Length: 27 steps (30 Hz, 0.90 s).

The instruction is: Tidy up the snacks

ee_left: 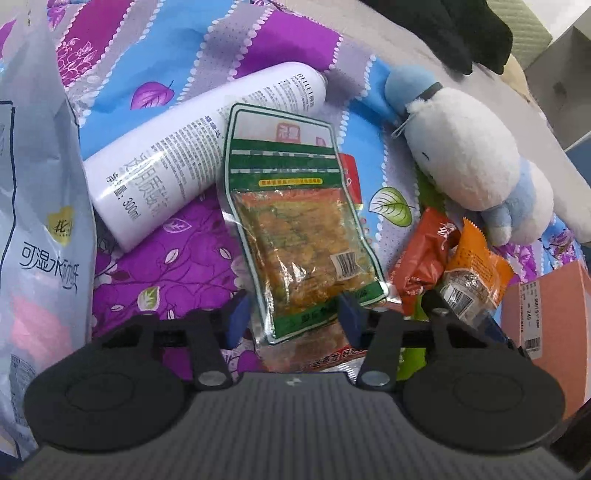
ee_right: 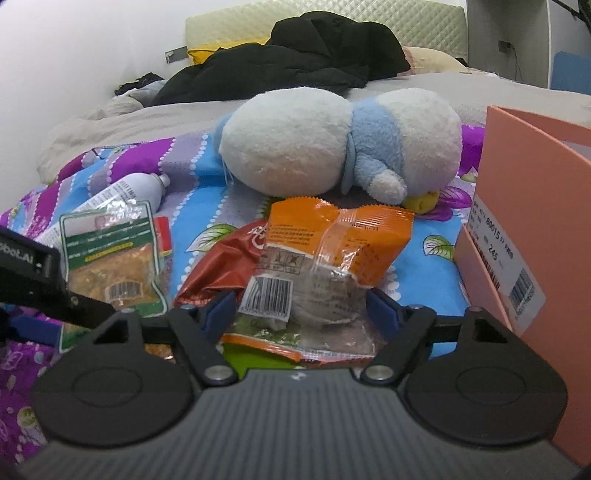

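Beside the pink box (ee_right: 532,192), each spread hand-held gripper (ee_left: 291,317) (ee_right: 301,310) straddles a snack packet.

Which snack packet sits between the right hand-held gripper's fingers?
The orange packet with the barcode label; the red packet and the green-bordered packet lie farther left.

Left wrist view: steep, close, looking down on the bed (ee_left: 192,266). Right wrist view: low, near-level, facing the headboard (ee_right: 424,26). Both share the plush toy (ee_left: 461,155) and pink box (ee_right: 535,206).
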Tool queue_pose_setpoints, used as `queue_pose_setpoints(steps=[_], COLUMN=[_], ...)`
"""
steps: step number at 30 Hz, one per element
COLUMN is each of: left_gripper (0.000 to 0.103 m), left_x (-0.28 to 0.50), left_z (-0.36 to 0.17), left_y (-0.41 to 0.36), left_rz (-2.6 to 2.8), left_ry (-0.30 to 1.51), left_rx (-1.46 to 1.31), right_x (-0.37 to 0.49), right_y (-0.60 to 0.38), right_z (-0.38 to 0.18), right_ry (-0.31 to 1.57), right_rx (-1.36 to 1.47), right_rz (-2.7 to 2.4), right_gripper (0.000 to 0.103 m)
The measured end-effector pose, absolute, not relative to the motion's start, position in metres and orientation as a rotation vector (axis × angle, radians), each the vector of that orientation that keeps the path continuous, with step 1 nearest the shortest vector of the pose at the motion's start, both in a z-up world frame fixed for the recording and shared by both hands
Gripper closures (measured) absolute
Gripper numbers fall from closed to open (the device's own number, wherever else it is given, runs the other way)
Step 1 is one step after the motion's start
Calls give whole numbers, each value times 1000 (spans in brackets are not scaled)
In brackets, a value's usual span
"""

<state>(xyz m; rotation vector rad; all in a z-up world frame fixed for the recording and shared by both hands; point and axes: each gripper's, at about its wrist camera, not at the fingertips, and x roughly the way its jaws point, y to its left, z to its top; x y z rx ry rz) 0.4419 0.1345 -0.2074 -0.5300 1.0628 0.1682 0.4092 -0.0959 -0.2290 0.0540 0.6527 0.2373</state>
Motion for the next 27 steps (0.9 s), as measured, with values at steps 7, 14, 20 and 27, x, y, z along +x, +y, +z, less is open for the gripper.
queue_pose_setpoints(steps=[7,14,20,27], left_gripper=[58,60,60,80], left_x=[427,397,362,313], left_z=[-197,-177,-162,-157], left_y=[131,123,114,109], left_rz=[136,90,62,21], left_ry=[1057,1051,1042,1050], left_rx=[-545,-556,-546,-580], right_x=[390,355,313,262], right_y=[-99,-111,-121,-126], right_z=[-214,-200,-191,-181], right_ry=[641,655,670,692], right_rx=[14,-1,-8,-26], right_rz=[237,236,252,288], right_gripper=[30,31,36,36])
